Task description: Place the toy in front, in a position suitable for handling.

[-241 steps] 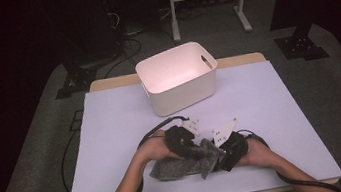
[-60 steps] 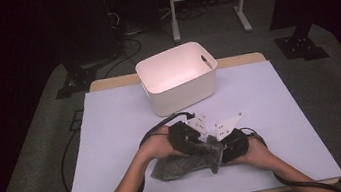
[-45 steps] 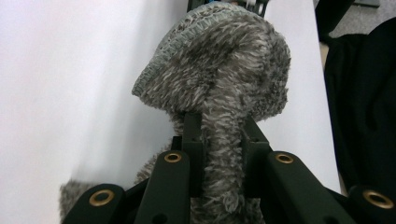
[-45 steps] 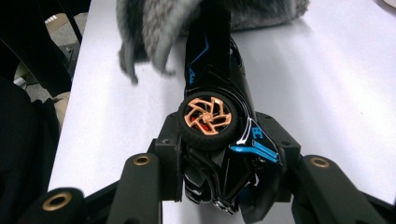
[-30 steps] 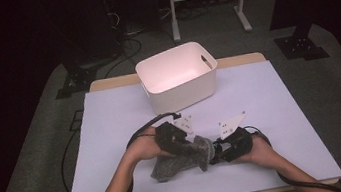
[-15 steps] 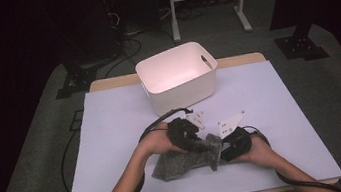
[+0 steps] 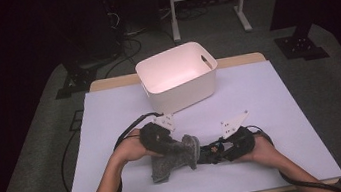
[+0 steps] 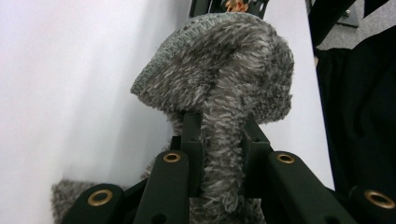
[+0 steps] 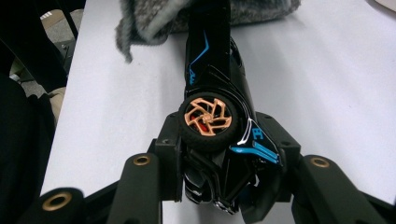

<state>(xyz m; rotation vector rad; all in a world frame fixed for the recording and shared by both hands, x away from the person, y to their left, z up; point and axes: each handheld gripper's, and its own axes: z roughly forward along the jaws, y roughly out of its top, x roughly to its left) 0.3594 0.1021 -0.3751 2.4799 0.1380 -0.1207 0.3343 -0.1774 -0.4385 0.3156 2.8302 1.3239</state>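
A fuzzy grey knit sock lies at the table's front middle. My left gripper is shut on a fold of the sock, which bulges up between its pads. My right gripper is shut on a black toy car with blue trim and a copper wheel, held by its rear end. The car points left, and the sock's ribbed cuff covers its far end. In the left gripper view the car peeks out beyond the sock.
A white plastic bin stands at the back middle of the white table mat. Cables trail from both grippers toward the person's forearms at the front edge. Dark floor and stands surround the table.
My left gripper shifted right toward the car, then back left, with the sock in its jaws. The right hand and the car kept still.
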